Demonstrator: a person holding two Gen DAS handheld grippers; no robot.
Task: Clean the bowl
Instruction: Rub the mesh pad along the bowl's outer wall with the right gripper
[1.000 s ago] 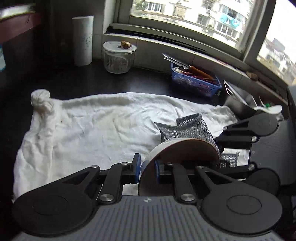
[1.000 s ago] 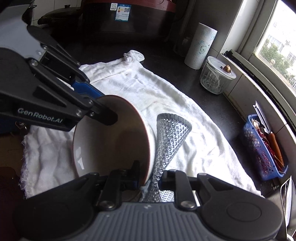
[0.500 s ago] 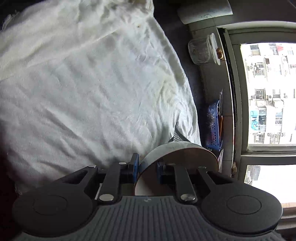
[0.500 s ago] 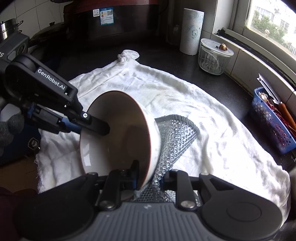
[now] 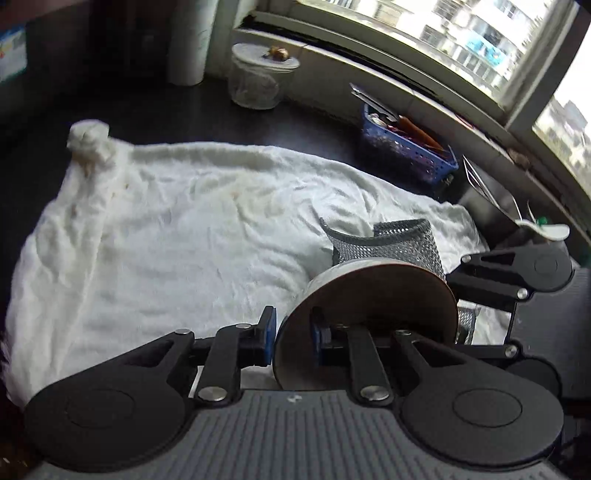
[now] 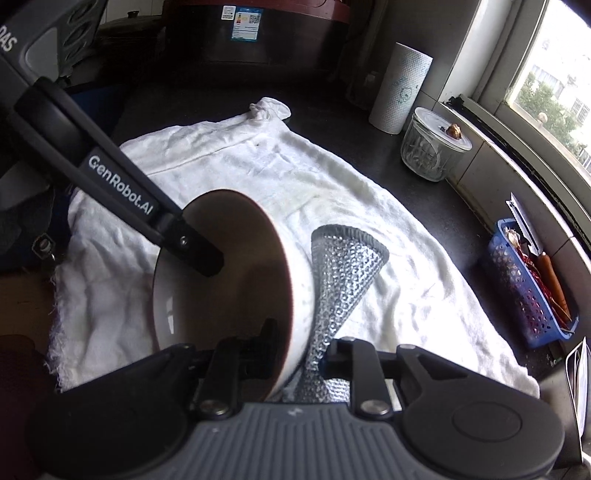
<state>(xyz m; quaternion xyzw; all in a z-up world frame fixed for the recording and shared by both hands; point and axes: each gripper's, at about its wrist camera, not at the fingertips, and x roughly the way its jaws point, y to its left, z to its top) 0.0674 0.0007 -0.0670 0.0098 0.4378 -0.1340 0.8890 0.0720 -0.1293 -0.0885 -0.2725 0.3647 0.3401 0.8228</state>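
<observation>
A bowl (image 5: 369, 295), brown inside and white outside, is held tilted on its side above a white towel (image 5: 184, 240). My left gripper (image 5: 291, 332) is shut on its rim, one finger inside and one outside. In the right wrist view that bowl (image 6: 229, 280) opens toward the left, with the left gripper (image 6: 199, 254) reaching into it from the upper left. My right gripper (image 6: 301, 347) is shut on a silver mesh scrubbing cloth (image 6: 340, 273) and pinches it against the bowl's outer wall. The cloth (image 5: 402, 240) fans up behind the bowl.
The towel covers a dark counter (image 6: 424, 206). Along the window side stand a paper towel roll (image 6: 400, 88), a lidded glass jar (image 6: 430, 147) and a blue basket (image 6: 524, 291) of utensils. A large dark appliance (image 6: 258, 33) stands at the back.
The left wrist view swung sideways half a second ago and is back near its first angle. In the right view the bowl turned and the left gripper now holds the rim lower down.
</observation>
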